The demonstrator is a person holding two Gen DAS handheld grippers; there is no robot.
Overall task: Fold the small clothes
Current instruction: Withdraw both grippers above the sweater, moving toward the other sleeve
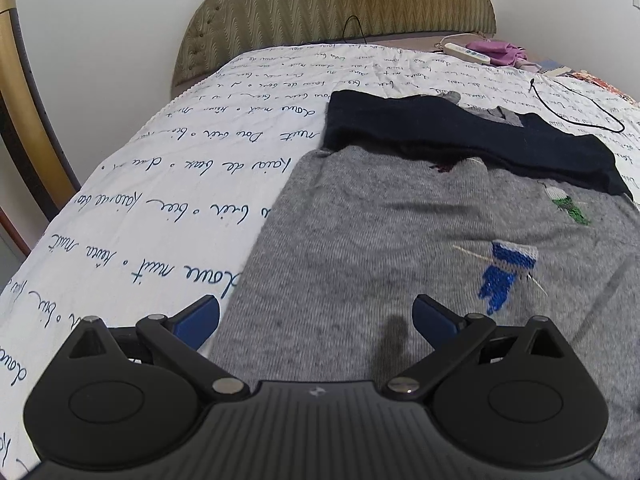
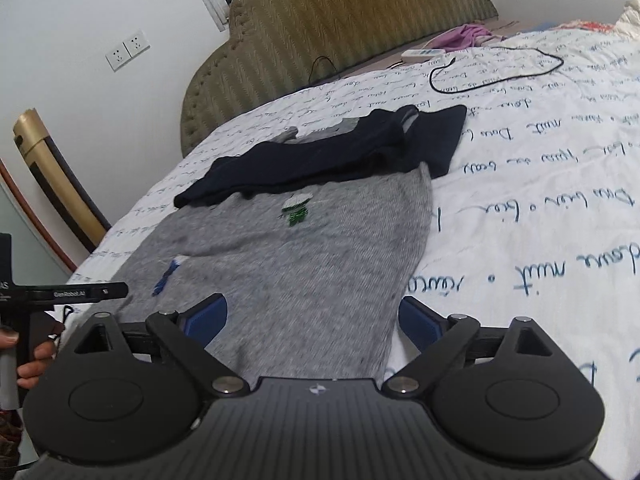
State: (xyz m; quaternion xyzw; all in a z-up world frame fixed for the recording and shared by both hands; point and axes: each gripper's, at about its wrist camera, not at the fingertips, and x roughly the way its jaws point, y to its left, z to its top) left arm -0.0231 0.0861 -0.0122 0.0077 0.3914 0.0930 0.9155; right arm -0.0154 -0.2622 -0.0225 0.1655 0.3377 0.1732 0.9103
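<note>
You are working over a bed (image 1: 168, 184) covered by a white quilt printed with blue handwriting. The padded olive headboard (image 1: 340, 4) stands against a plain white wall; in the right wrist view a double wall socket (image 2: 127, 50) sits left of it. A gold and dark curved frame (image 2: 56, 184) stands beside the bed's left edge.

The grey sweater (image 1: 380, 248) lies spread flat on the quilt, blue and green stitched motifs facing up. Its dark navy sleeves (image 1: 460, 136) are folded across the top end, nearest the headboard.

Your left tool (image 1: 316, 320) is released, blue pads wide apart, hovering over the sweater's near left edge; nothing between them is gripped. Your right tool (image 2: 314, 320) is likewise released, pads spread above the near right hem.

Far side of the bed: a white power strip (image 2: 424, 54), a loose black cable (image 2: 500, 76) and a purple cloth (image 2: 466, 34).

Your left hand (image 2: 34, 356) shows at the right view's edge.
</note>
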